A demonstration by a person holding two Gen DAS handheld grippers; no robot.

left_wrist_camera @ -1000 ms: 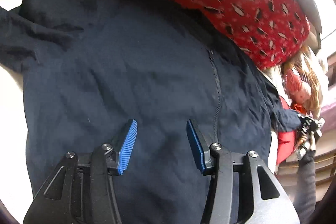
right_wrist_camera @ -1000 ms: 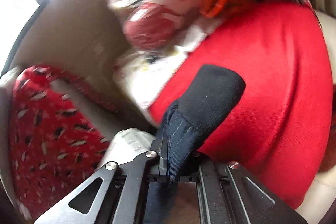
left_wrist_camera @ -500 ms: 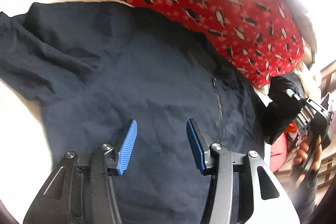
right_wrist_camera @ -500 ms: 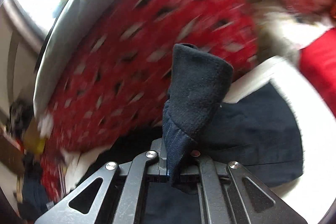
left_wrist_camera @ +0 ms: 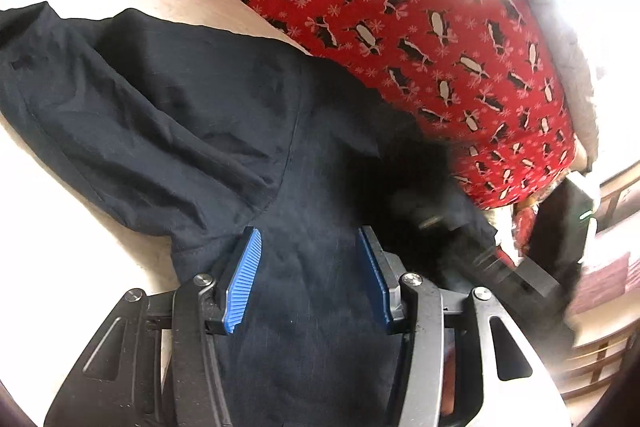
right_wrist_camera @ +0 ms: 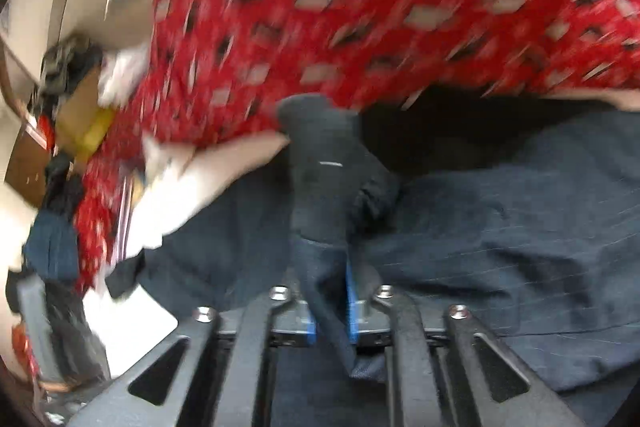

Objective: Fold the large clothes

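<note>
Pale bed surface (left_wrist_camera: 80, 247) carries the dark jacket (left_wrist_camera: 312, 307), spread flat. Right gripper (right_wrist_camera: 330, 327), jaws just opening, has its cuff (right_wrist_camera: 320, 155) loosely between them above the body. Left gripper (left_wrist_camera: 310, 279) hovers half-open, empty. Sleeve fold nearly placed; remaining folds pending.

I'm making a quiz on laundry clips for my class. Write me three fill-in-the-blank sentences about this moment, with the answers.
1. The dark navy garment lies beside a red blanket printed with ____.
2. The ribbed pads on the left tool are coloured ____.
3. Between the pads of the right tool, which have just been opening, sits the garment's ____.

Answers: penguins; blue; cuff
</note>
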